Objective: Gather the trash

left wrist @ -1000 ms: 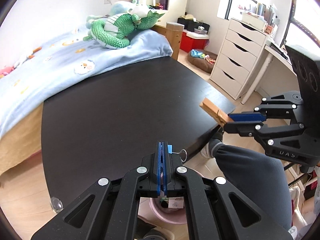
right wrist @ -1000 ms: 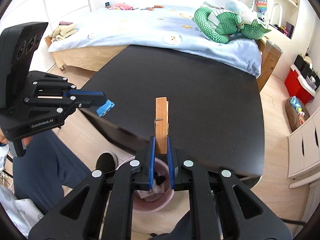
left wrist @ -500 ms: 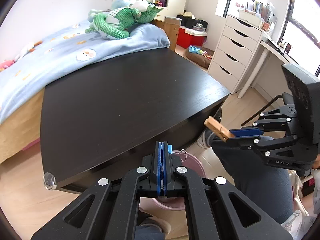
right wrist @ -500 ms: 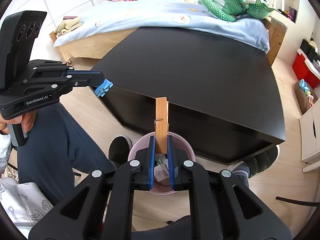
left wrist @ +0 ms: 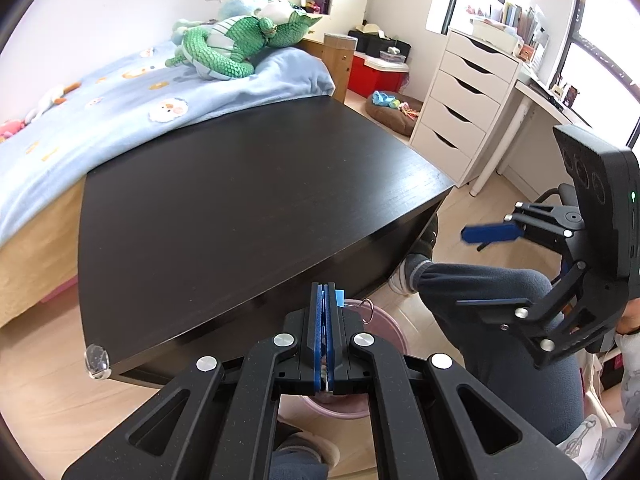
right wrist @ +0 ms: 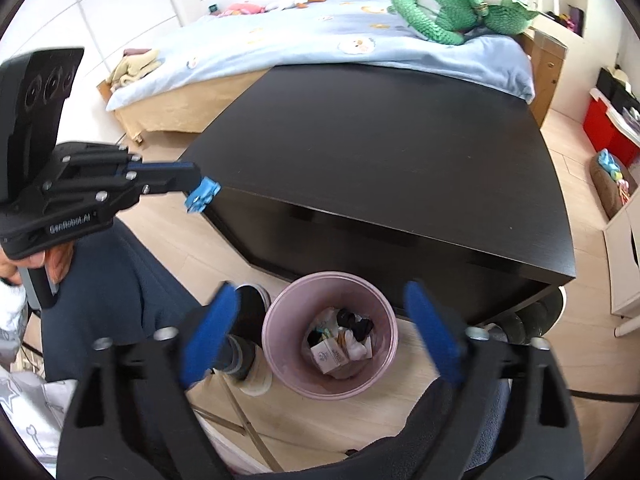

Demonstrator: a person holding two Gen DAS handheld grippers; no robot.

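The pink bin [right wrist: 330,334] on the floor by the table [right wrist: 384,168] is half hidden in the left view. The small boxes inside cannot be read. "GenRobot.AI" is printed on the left hand-held gripper [right wrist: 199,184], clamped on a blue clip [right wrist: 202,199]. The right hand-held gripper [right wrist: 320,334] is blurred, opening, with nothing between its jaws.

A dark surface [left wrist: 248,208] fills the middle, its far edge against a bed [left wrist: 100,120] with a blue cover. A green plush [left wrist: 236,46] lies on the bed's far right end. A white drawer unit [left wrist: 464,108] stands far right, a red box [left wrist: 376,76] beside it.
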